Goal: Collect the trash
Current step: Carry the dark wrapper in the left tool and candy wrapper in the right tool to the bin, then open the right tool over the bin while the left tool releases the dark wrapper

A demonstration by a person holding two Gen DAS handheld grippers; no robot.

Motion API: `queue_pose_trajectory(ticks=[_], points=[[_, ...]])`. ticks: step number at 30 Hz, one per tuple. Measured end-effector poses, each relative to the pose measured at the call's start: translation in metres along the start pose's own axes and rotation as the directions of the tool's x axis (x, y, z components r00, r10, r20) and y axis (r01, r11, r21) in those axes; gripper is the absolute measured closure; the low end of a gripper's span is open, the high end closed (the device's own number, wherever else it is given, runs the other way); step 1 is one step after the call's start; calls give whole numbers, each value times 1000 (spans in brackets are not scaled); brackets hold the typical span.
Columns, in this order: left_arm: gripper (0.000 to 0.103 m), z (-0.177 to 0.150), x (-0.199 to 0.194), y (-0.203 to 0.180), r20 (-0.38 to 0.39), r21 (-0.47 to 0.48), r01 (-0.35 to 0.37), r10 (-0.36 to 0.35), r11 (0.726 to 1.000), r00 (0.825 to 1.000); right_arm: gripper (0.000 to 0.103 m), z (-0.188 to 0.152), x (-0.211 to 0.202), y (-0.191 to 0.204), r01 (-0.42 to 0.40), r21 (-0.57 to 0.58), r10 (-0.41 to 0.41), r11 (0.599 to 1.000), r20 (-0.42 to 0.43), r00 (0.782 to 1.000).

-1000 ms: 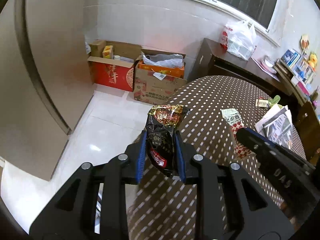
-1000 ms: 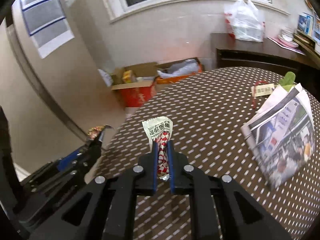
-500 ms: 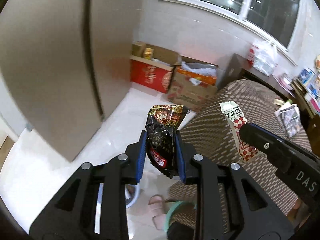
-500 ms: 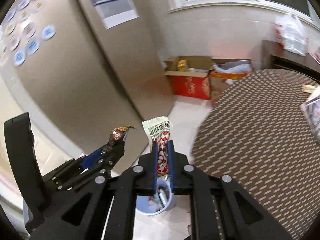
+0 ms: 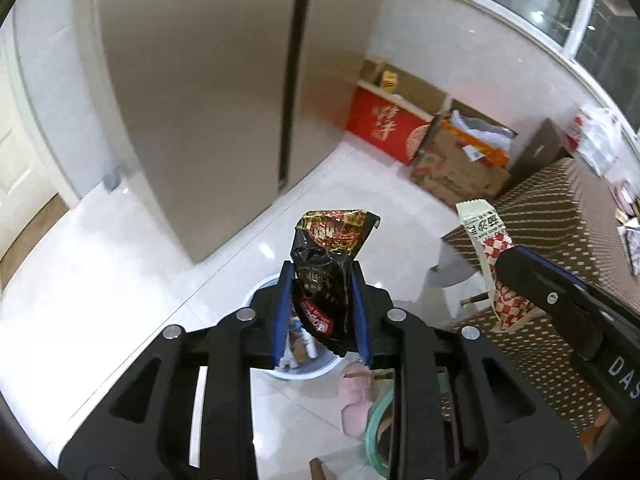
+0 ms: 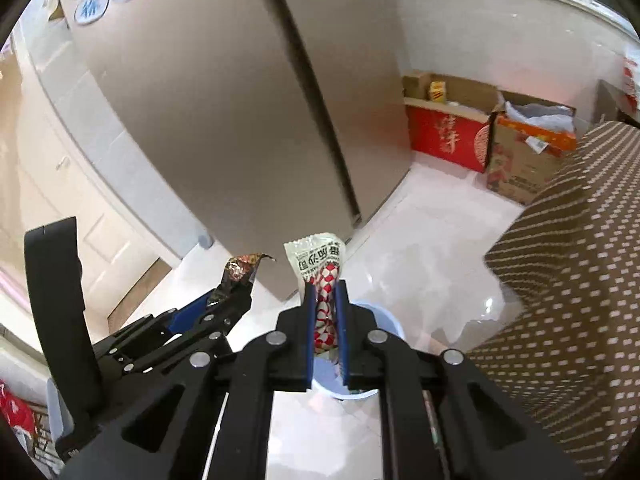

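My left gripper [image 5: 322, 276] is shut on a black snack wrapper [image 5: 328, 264] with red and gold print, held upright over the floor. My right gripper [image 6: 325, 292] is shut on a red-and-white checked wrapper [image 6: 320, 264] with a white printed top. A pale blue waste bin [image 5: 288, 364] with trash inside stands on the white floor right beneath both grippers; its rim [image 6: 380, 316] shows behind the right fingers. In the left wrist view the right gripper [image 5: 505, 264] with its checked wrapper [image 5: 486, 236] is at the right. In the right wrist view the left gripper [image 6: 244, 284] shows at the left.
A tall beige fridge [image 5: 200, 80] stands behind the bin. The table with a brown dotted cloth [image 6: 580, 280] is at the right. Cardboard boxes [image 5: 460, 160] line the far wall under the window. A pink slipper [image 5: 356, 404] lies on the floor beside the bin.
Both grippers have swung left off the table and down, each keeping its wrapper. The view has gone from the tabletop to the floor, fridge and blue bin below.
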State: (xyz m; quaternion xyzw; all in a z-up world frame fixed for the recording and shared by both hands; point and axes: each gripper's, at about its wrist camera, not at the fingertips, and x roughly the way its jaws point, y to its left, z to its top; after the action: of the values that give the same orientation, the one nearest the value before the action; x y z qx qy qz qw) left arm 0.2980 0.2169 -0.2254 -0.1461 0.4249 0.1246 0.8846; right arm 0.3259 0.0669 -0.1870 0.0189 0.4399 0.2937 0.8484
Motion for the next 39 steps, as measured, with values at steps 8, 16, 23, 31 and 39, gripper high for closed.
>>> queue_pose_trajectory(ticks=[8, 16, 23, 31, 39], points=[[76, -5, 17, 29, -17, -48, -66, 66, 997, 998, 89, -3, 47, 18, -25, 15, 26, 1000, -35, 999], [76, -3, 29, 33, -32, -61, -74, 72, 995, 997, 70, -5, 70, 17, 28, -23, -29, 999, -42, 999], [76, -5, 34, 28, -38, -49, -57, 55, 997, 998, 70, -9, 60, 7, 36, -19, -37, 999, -29, 999], [76, -5, 36, 17, -46, -30, -51, 49, 998, 998, 67, -13, 50, -3, 45, -6, -45, 999, -13, 999], [75, 2, 41, 13, -52, -19, -40, 39, 999, 998, 63, -11, 41, -5, 37, 9, -37, 999, 19, 999]])
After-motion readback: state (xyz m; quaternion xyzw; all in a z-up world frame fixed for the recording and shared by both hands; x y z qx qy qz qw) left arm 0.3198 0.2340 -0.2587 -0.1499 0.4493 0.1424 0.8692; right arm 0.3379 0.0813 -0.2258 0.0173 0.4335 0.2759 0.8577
